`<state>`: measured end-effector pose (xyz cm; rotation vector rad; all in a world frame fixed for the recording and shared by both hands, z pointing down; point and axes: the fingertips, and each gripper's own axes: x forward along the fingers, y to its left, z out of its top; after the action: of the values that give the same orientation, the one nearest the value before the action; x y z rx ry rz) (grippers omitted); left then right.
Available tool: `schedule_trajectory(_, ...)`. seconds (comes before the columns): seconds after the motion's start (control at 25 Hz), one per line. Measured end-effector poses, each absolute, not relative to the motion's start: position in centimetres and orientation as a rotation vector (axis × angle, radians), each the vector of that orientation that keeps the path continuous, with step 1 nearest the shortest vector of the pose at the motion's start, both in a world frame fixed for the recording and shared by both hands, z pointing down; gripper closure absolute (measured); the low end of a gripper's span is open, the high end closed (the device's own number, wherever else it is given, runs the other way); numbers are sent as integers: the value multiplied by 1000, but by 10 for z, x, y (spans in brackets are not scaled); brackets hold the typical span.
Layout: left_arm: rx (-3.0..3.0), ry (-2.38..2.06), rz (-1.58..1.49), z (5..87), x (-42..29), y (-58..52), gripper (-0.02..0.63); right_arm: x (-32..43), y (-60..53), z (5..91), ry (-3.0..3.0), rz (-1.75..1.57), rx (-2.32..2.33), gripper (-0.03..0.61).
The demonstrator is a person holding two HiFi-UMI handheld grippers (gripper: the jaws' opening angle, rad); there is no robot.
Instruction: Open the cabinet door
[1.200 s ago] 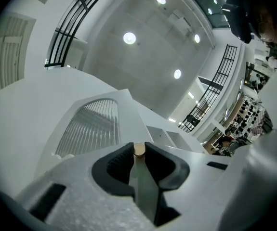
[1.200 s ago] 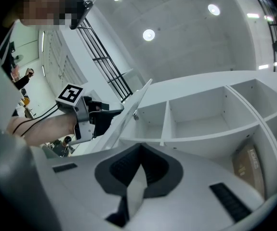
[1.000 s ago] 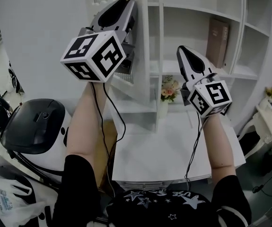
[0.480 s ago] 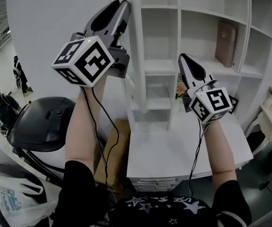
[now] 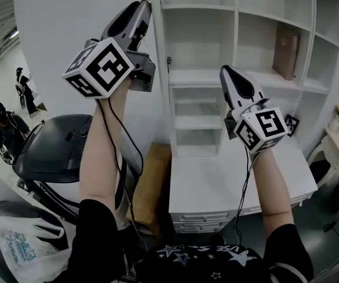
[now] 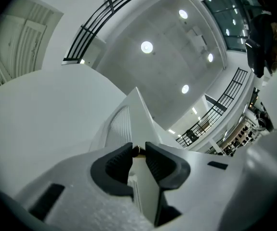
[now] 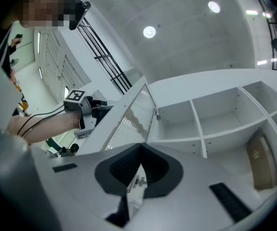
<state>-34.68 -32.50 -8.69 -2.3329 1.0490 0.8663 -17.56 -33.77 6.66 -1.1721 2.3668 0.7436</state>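
Note:
The white cabinet door [image 7: 128,118], with a ribbed glass panel, stands swung out from the shelves. My left gripper [image 6: 138,149] is shut on the small metal knob [image 6: 136,151] at the door's free edge, which runs up between the pads. In the head view the left gripper [image 5: 144,6] is raised at the upper left, left of the cabinet frame and its hinge [image 5: 168,60], and hides the door. The right gripper [image 5: 224,69] is held up before the open shelves [image 5: 234,75], shut and with nothing in it. Its pads [image 7: 153,170] meet at the tips.
A brown book [image 5: 289,52] leans in an upper right compartment. Below the shelves is a white desk top [image 5: 216,181] with drawers. A cardboard box [image 5: 151,181], a black and white machine [image 5: 63,152] and a plastic bag [image 5: 16,246] lie to the left. People stand far left.
The left gripper has swung left with the door, which now stands wider open and uncovers the left shelf column. The right gripper has shifted along with it and stays shut.

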Motion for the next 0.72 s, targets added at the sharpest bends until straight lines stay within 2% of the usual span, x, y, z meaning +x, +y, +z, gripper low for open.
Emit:
schedule_trajectory(0.28,-2272,1114,843,-84,-379,-322,546,-214,-332,65,2390,763,-1133,574)
schedule_trajectory(0.6,-2217,1140,764,-85,-377,-321,549,-226,-330,63,2415,773,-1110,574)
schedule_trajectory(0.72,-2196,1146,807,-79,-385,-318,588,-220,-334,66,2402,746,-1132,574)
